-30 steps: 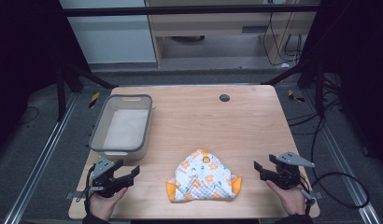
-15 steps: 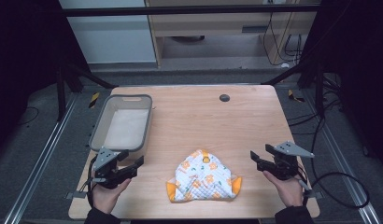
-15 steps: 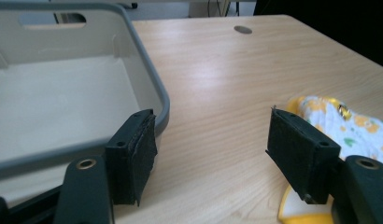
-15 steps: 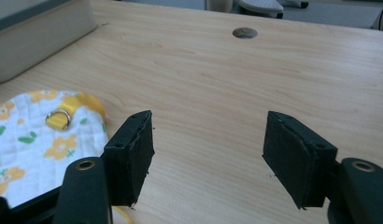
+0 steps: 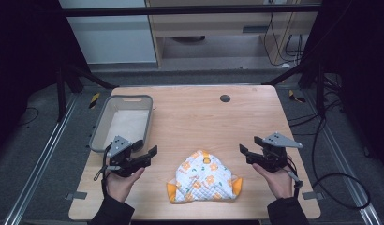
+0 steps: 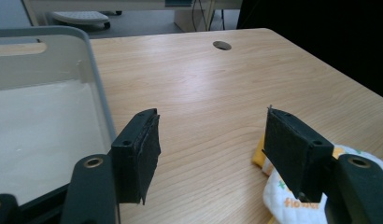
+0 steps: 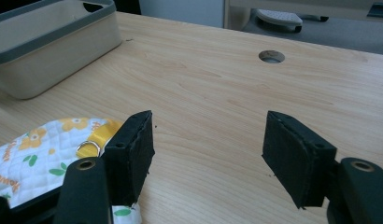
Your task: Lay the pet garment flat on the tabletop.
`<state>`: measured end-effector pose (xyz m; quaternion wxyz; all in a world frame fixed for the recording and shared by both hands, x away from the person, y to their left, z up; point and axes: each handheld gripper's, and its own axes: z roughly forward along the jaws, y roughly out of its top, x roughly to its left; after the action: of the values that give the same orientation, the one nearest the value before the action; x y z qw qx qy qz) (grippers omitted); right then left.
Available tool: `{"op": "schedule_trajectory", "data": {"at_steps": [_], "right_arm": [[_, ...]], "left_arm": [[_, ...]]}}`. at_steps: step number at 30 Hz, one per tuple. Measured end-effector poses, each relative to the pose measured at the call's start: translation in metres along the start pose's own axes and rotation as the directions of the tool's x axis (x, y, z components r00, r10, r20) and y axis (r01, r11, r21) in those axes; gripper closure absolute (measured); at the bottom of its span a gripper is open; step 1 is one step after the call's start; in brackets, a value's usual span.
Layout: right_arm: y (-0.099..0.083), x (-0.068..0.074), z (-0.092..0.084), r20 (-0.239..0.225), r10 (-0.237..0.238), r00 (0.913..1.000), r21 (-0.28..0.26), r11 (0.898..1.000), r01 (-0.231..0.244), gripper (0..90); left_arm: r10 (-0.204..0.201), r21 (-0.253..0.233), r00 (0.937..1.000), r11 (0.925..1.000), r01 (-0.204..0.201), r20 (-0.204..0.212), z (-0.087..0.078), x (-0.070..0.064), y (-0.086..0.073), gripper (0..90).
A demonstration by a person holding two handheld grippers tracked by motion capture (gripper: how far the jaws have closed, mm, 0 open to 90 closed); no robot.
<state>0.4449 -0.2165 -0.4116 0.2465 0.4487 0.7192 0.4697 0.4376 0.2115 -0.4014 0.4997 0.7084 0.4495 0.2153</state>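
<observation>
dark floor and black frame posts ring a pale wooden counter (image 5: 190, 112), with a round cable hole (image 5: 225, 98) near its far edge. toward the left side of the counter stands a grey bin (image 5: 102, 124), its pale inside bare as far as the high view shows. near the front edge, about midway between the two hands, lies a quilted white cloth (image 5: 203, 178) printed with orange flowers and edged in yellow, bunched into a rough mound; a small metal ring (image 7: 86, 146) sits on its yellow strap in the right gripper view.

left gripper (image 5: 144, 156) hangs just in front of the bin's near corner, pointing toward the cloth but apart from it. its jaws stand wide, though they have just been closing a little, and nothing but bare wood lies between them in the left gripper view, with the cloth's edge behind the right-hand jaw.

right gripper (image 5: 245, 151) is off the cloth's right side, apart from it, jaws wide with only bare counter between them.
</observation>
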Motion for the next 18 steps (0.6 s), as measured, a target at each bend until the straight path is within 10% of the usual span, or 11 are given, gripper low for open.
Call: {"op": "schedule_trajectory", "data": {"at_steps": [18], "right_arm": [[-0.017,0.020,0.026,-0.110,-0.043,0.9930,0.100,0.993,0.054,38.4]], "left_arm": [[0.075,0.148,0.9923,0.9849,-0.090,0.099,0.043,-0.030,-0.018,37.5]]}}
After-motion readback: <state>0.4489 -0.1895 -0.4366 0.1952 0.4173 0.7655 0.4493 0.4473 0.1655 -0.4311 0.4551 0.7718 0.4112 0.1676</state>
